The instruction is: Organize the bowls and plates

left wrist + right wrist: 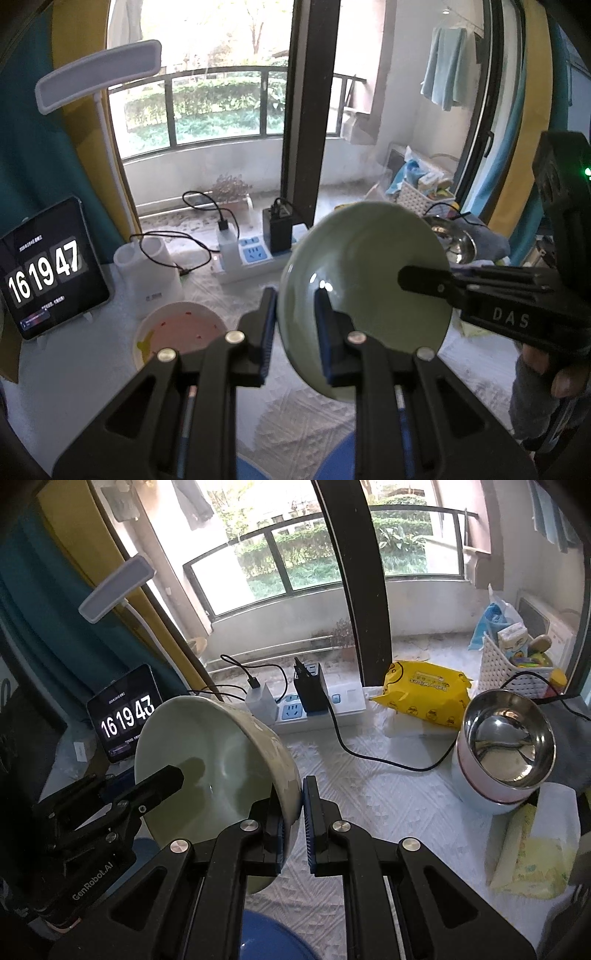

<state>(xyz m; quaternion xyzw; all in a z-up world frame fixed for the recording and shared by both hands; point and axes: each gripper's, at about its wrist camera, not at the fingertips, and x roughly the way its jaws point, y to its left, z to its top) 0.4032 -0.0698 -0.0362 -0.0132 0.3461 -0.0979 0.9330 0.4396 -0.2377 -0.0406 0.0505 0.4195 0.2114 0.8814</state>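
Note:
A pale green bowl [354, 251] [214, 734] hangs tipped on its side above the table, held from both sides. My left gripper [295, 310] is shut on the bowl's left rim, one finger inside and one outside. My right gripper [291, 797] is shut on the opposite rim in the same way. Its inner finger [424, 278] shows inside the bowl in the left wrist view. The left gripper's inner finger [162, 781] shows likewise in the right wrist view. A blue plate [273, 941] [340, 458] lies on the table below the bowl.
A white bowl with a pink inside [181, 328] sits at the left beside a tablet clock [48, 273]. Stacked steel bowls [506, 738] stand at the right. A power strip [314, 705], cables, a yellow wipes pack [424, 686] and a white basket [517, 672] line the back.

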